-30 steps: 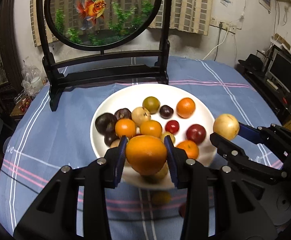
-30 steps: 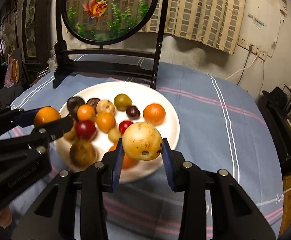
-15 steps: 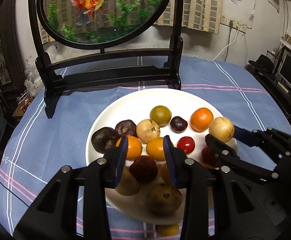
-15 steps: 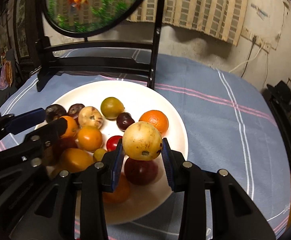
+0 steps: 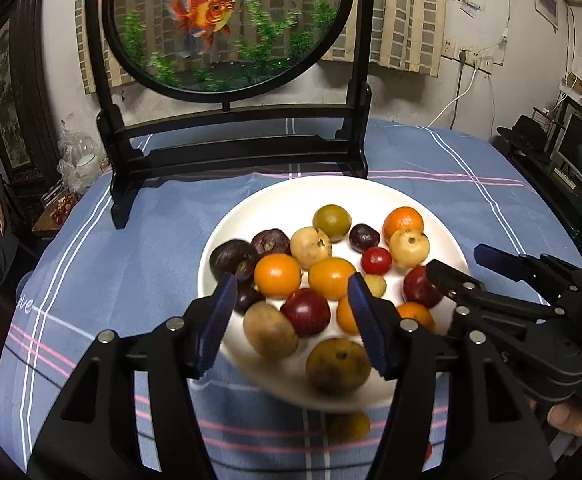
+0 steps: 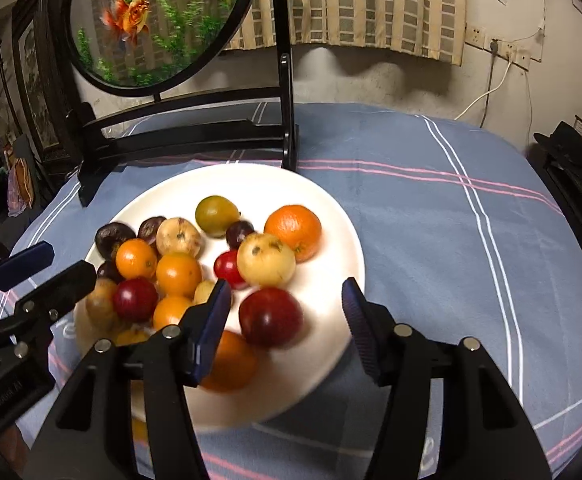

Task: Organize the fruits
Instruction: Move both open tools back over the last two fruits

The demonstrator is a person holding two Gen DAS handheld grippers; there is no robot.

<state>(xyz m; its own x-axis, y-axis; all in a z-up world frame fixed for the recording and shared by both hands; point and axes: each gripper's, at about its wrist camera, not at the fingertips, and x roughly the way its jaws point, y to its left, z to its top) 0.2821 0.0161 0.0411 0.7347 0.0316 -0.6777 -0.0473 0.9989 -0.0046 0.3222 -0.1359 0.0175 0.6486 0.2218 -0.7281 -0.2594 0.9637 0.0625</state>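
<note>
Hovering over the near rim of the white plate (image 5: 227, 236), the left gripper (image 5: 291, 316) is held wide open and empty; the right gripper (image 6: 283, 320) is likewise spread with nothing between its jaws. Most fruits (image 5: 331, 276) are seen gathered on the plate. One yellowish fruit (image 5: 349, 426) is left on the blue tablecloth (image 5: 131, 240) just beside the rim, so the task is judged nearly done.
</note>
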